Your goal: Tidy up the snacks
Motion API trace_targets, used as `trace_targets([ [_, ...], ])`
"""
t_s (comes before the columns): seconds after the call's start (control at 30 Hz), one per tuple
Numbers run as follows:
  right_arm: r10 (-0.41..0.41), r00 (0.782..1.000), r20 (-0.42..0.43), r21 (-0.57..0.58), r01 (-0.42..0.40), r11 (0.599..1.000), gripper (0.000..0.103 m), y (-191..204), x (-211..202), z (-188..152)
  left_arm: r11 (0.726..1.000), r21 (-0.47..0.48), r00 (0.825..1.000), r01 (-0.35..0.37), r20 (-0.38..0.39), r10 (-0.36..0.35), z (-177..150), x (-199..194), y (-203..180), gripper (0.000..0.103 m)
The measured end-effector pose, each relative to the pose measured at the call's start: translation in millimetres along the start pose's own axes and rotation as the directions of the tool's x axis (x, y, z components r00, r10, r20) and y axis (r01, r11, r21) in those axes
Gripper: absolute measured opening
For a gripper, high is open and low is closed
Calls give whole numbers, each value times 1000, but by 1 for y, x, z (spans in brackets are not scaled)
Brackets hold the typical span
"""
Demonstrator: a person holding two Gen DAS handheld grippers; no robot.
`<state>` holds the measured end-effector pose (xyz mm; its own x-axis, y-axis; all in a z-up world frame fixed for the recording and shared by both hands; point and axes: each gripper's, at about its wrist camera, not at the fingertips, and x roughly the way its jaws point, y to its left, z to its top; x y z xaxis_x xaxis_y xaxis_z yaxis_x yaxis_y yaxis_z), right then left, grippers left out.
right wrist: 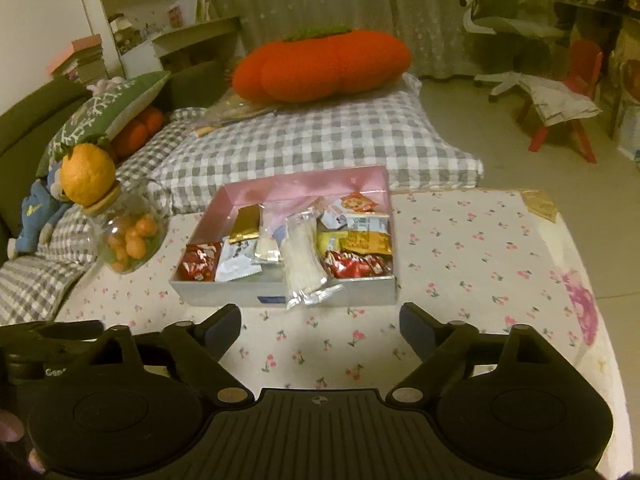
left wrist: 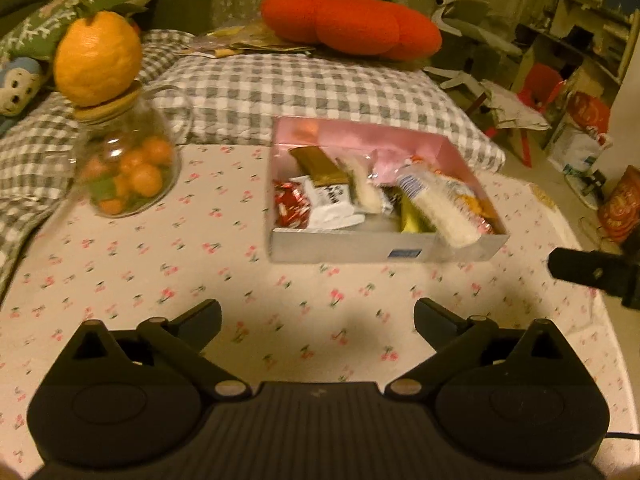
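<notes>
Grippers first, at the bottom of each view: the left gripper [left wrist: 318, 314] and the right gripper [right wrist: 320, 322] both stand wide, nothing between the jaws, hovering over bare cherry-print tablecloth [left wrist: 160, 264]. The right one's finger also pokes in at the right edge of the left view.

Just beyond them, at centre frame, sits the snack box [right wrist: 224, 294], pink inside and grey outside, already holding most of the snacks: red wrappers, a white packet, a gold bar. One long clear packet [right wrist: 302, 256] lies tilted over the near wall, its sealed end hanging out onto the cloth. That looks like the step to finish. I would take it near its middle with the right gripper, lift it clear of the wall, then lay it flat along the box; a pinch on the thin sealed end would probably slip.

At left-centre of the frame stands a glass jar [right wrist: 128, 240] of small oranges, well apart from the box.
</notes>
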<state>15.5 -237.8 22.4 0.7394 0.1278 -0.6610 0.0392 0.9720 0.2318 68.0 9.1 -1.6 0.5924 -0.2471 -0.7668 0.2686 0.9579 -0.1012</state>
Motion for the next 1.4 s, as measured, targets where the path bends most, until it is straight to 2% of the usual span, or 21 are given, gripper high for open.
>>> trace_targets([
  [0.23, -63, 998, -7, 5, 63, 998, 91, 6, -10, -15, 999, -19, 999, -46, -31, 45, -16, -12, 0, 103],
  [0.7, -117, 993, 18, -71, 118, 990, 96, 22, -20, -28, 993, -20, 993, -115, 10, 115, -19, -37, -13, 103],
  [0.97, -134, 991, -5, -47, 134, 990, 97, 19, -14, -31, 990, -14, 990, -140, 0, 140, -23, -38, -18, 103],
  [1.4, -130, 991, -3, -72, 130, 989, 97, 25, -13, -33, 986, -10, 986, -165, 9, 166, -25, -40, -22, 103],
])
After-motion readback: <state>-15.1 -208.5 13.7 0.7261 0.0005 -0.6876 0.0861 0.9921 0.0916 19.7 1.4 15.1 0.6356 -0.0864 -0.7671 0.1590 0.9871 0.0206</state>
